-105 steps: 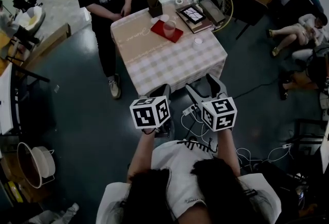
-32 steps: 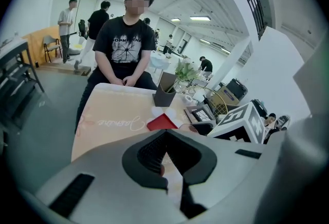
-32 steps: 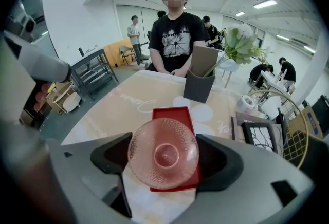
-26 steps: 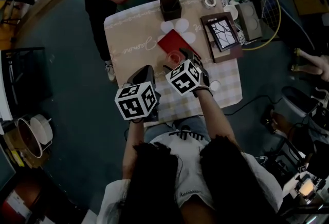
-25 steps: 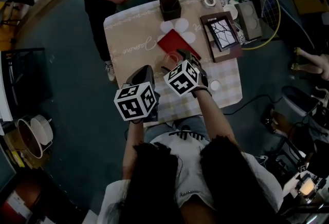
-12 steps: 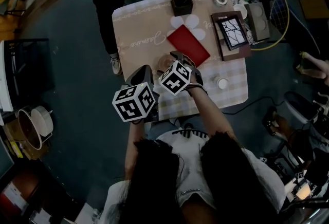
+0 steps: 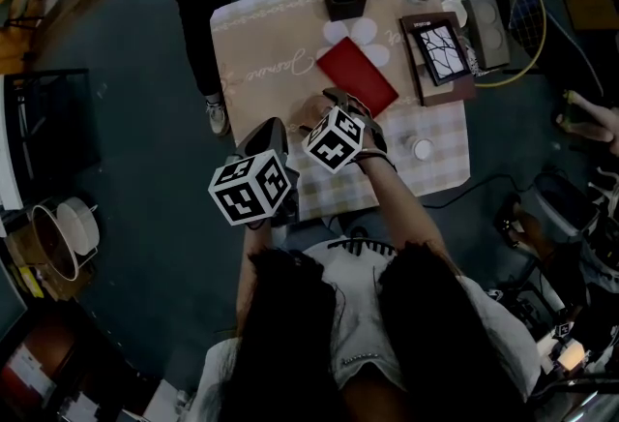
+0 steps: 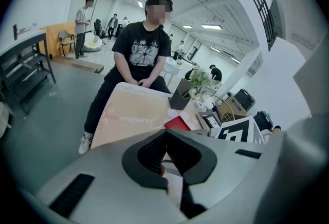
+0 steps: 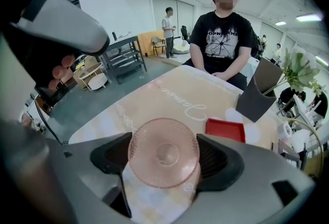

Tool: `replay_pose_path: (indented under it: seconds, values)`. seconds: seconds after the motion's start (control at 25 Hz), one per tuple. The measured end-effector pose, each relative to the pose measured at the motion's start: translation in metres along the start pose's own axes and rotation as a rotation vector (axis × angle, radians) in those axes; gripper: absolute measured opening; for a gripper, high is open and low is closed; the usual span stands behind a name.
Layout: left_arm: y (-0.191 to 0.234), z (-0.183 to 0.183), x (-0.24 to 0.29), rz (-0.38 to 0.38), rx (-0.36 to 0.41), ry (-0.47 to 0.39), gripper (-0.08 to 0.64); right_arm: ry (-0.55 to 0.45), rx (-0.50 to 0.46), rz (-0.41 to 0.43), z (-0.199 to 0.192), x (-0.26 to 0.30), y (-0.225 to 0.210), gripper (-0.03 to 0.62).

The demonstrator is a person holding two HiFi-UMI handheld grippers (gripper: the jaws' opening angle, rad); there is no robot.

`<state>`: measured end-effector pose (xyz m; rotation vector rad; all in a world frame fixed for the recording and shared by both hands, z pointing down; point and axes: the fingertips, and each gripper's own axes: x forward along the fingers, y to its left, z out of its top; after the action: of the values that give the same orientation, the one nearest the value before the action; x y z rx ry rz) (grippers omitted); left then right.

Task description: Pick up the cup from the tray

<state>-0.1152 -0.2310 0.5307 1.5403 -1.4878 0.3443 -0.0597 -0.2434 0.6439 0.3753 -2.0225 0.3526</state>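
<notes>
Where the cup sits: the pink, dimpled glass cup [image 9: 163, 141] is off the flat red square tray [image 9: 225, 130], over the checked cloth of the table [image 7: 435, 159], at lower centre of the right gripper view. Whether it touches the cloth I cannot tell.
Right gripper [image 9: 163, 157]: both dark pads press the cup's sides. The cup's round end faces the camera, so it looks carried tipped over, likely the angle the grab gave it.
Left gripper [image 8: 165, 134]: jaw tips are drawn together on nothing. It is parked by the table's near edge, lower left of centre in the head view, seemingly kept clear of the working hand.
Tray: empty, mid-table, beside white round discs [image 7: 350, 31].
Writing: a cursive word on the beige runner [image 8: 134, 117] reads something like "Jasmine", though I can't be sure.
Marker cubes: black-and-white squares, no letters.
Seated person's black T-shirt [image 9: 223, 43]: a pale graphic, with print too small to read.
</notes>
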Motion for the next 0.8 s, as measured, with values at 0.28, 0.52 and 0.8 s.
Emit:
replay_pose_path:
  seconds: [0.28,0.52,0.8]
  values:
    - [-0.003,0.0,-0.007,0.008,0.011,-0.013,0.006,-0.083,0.024,0.004,0.015,-0.029,-0.001,0.396]
    - [-0.008,0.001,-0.017,-0.008,0.014,-0.043,0.006,-0.237,0.133,0.008,0.033,-0.077,-0.002,0.394]
    - [-0.022,0.002,-0.032,-0.049,0.044,-0.076,0.006,-0.387,0.28,0.0,0.041,-0.125,-0.002,0.393]
